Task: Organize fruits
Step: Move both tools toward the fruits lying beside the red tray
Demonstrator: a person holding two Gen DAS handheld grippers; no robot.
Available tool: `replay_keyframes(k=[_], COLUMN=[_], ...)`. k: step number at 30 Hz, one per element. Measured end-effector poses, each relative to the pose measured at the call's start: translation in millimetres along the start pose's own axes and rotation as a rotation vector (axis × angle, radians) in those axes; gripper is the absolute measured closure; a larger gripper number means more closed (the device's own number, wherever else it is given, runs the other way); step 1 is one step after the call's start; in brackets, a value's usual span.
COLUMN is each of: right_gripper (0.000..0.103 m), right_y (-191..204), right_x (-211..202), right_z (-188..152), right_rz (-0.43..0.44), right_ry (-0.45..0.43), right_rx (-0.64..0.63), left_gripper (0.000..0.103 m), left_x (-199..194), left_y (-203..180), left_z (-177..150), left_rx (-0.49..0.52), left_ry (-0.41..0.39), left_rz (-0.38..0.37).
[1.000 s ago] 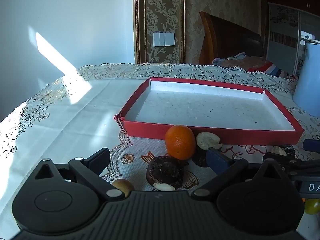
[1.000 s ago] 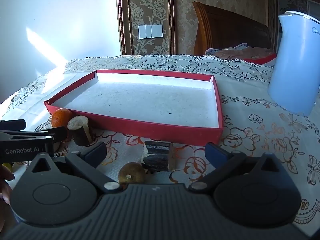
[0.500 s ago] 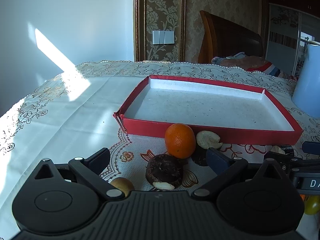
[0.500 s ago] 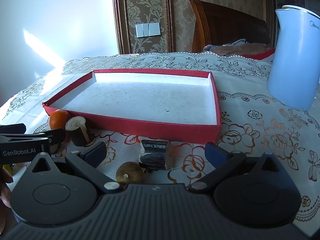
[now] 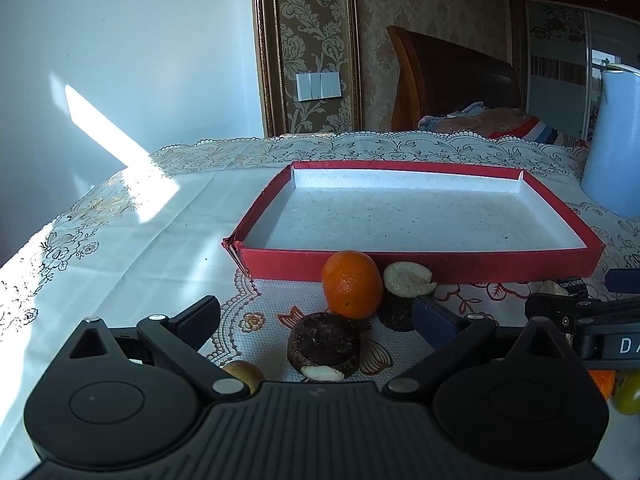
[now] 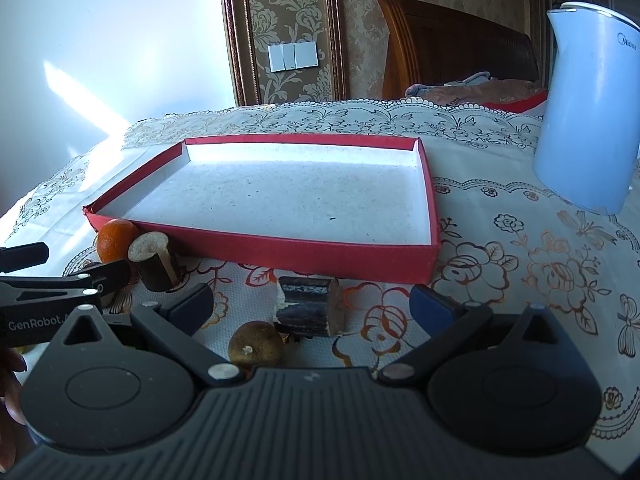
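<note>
Nothing has shifted much — orange [image 5: 352, 284] sits just beyond the spread left gripper [image 5: 316, 316], right gripper [image 6: 310, 304] likewise spread.

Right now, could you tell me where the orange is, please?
In the left wrist view the orange sits on the tablecloth against the red tray's near wall, close to its left corner, with a cut, pale-topped fruit piece just right of it.

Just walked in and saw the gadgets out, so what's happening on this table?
A person holds a two-finger gripper in each hand, sorting fruit. Both the left gripper and right gripper are open and holding nothing. The red tray has nothing in it yet. The orange, a dark round fruit and cut pieces lie on the tablecloth in front of it.
</note>
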State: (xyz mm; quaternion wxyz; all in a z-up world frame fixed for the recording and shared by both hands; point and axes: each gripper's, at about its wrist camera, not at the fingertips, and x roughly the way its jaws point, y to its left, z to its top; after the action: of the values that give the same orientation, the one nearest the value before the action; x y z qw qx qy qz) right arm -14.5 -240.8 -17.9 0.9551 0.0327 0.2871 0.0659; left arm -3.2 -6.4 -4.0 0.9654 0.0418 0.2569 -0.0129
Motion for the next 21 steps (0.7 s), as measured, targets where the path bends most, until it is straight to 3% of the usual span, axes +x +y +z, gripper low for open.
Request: replay_keyframes(k=[13,21], right_gripper=[0.000,0.000], right_y=[-21.6,-35.6], right_x=[-6.3,-20.5], right_z=[3.1,-0.6], right_rz=[-0.007,-0.046], right_ry=[-0.011,-0.061], right_rx=[0.083,0.104], left_gripper=[0.000,0.000], left_x=[-2.8,-25.1], left_y=[2.7,-5.0], left_z=[0.3,-7.3], left_rx=[-0.007,0.038], left_ry=[-0.007,-0.081], left_rz=[-0.021,-0.118])
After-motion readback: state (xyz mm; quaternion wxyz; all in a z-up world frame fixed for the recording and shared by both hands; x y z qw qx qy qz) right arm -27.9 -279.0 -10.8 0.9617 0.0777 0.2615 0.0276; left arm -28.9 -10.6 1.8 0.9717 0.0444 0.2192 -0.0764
